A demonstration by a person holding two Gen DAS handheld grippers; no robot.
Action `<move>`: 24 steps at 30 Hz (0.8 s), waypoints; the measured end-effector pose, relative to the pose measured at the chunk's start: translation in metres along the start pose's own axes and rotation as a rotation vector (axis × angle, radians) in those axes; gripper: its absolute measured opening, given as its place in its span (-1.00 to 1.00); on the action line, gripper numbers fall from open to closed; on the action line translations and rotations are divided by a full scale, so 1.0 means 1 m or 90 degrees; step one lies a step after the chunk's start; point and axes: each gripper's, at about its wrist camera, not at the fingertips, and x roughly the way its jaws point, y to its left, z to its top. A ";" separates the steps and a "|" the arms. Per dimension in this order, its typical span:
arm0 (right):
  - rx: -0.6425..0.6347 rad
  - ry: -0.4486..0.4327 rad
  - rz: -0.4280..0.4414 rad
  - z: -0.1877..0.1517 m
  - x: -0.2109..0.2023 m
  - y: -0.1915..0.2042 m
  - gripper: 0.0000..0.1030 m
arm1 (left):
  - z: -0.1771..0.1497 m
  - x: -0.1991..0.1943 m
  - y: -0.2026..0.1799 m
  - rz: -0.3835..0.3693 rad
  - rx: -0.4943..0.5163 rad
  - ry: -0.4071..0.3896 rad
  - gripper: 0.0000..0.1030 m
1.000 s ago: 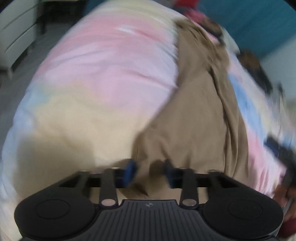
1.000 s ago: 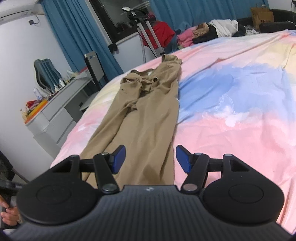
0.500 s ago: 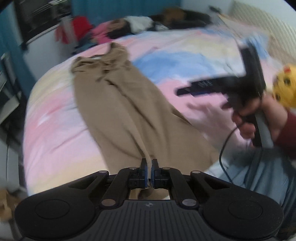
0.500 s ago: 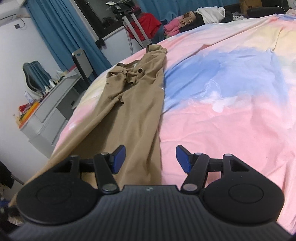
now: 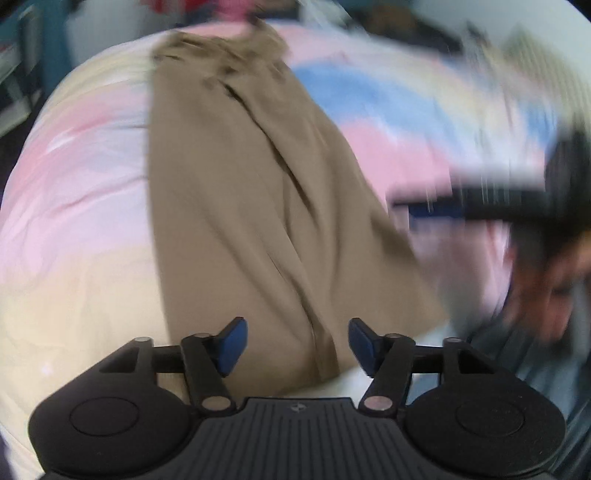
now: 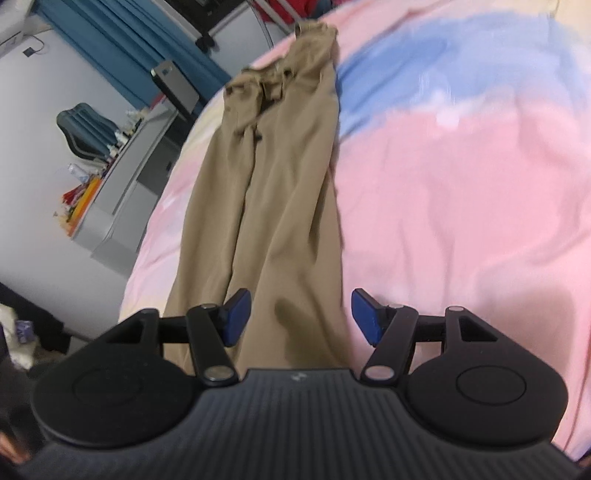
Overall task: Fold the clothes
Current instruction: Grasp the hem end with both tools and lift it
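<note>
Tan trousers [image 5: 255,206] lie lengthwise on the bed, waist at the far end, leg hems near me. In the left wrist view my left gripper [image 5: 293,345] stands open just above the near hem, with nothing between its blue pads. The right wrist view shows the same trousers [image 6: 280,206] running away from my right gripper [image 6: 297,315], which is open over the near end of the right leg and holds nothing. The other gripper [image 5: 498,199] shows blurred at the right of the left wrist view, gripped by a hand [image 5: 546,280].
The bed cover [image 6: 461,206] is pink, blue and pale yellow. A grey desk with drawers [image 6: 122,192], a chair [image 6: 79,125] and blue curtains [image 6: 122,48] stand beyond the bed's left edge. More clothes are piled at the far end of the bed [image 5: 236,7].
My left gripper was shut on the trouser hem half a second ago and now stands open, the cloth let go. My right gripper has moved in lower over the leg, still open.
</note>
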 end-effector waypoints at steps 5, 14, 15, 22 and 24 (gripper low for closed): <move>0.013 0.054 -0.029 -0.013 0.015 -0.003 0.19 | 0.011 0.010 0.064 0.029 -0.180 -0.032 0.57; -0.004 0.079 -0.049 -0.034 0.015 0.003 0.21 | 0.019 0.049 0.084 0.005 -0.189 0.102 0.48; -0.007 0.087 -0.048 -0.037 0.015 0.005 0.22 | 0.020 0.050 0.082 -0.015 -0.177 0.122 0.47; -0.210 0.105 -0.119 -0.071 0.011 0.052 -0.37 | 0.022 0.046 0.071 -0.025 -0.112 0.186 -0.48; -0.227 0.097 -0.124 -0.072 0.006 0.057 -0.71 | 0.024 0.037 0.074 -0.028 -0.121 0.170 -0.82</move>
